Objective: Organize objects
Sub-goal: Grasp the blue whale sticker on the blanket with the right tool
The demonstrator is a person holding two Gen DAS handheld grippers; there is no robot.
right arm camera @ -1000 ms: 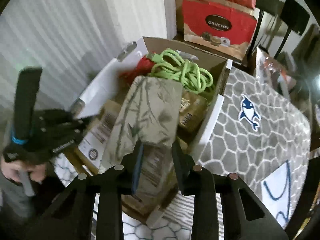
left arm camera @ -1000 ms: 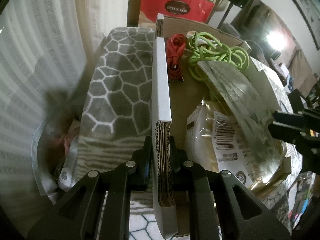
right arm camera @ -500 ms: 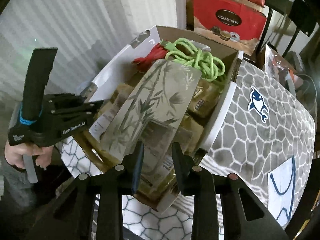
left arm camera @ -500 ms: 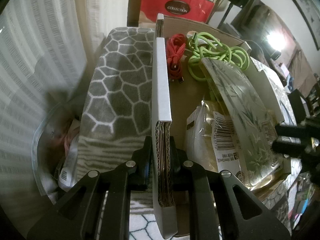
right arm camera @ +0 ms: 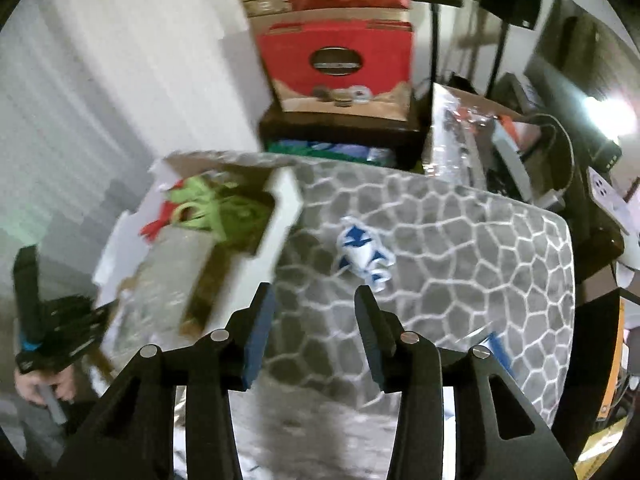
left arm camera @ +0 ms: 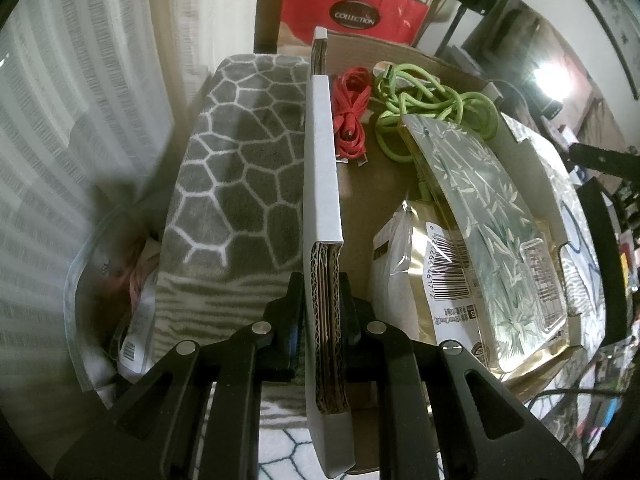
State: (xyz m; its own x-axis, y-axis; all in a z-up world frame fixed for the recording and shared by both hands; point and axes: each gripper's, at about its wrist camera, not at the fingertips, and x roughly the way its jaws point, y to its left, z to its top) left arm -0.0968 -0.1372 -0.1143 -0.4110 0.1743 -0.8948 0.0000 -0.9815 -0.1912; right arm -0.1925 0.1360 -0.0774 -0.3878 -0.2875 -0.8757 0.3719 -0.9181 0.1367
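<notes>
inside the box we find the red cable and green cable at the far end, and two packets at the near end: a barcode packet and a bamboo-print packet lying partly on top of it. we judge packing well advanced; whether more items wait outside the box we cannot tell, as the right view is blurred.

the left gripper is clamped narrow on the box's near left wall, steadying it. the right gripper is off the box, over the grey blanket to its right. its jaws have just been opening and stand partly apart with nothing between them.

edges: the box's right wall stands just left of the right gripper, and a blue-white orca patch on the blanket lies ahead of it. the blanket right of the box offers open room. beyond the box, a red bag and stacked clutter close off the far side; left of the box, the blanket drops toward a plastic bag.
</notes>
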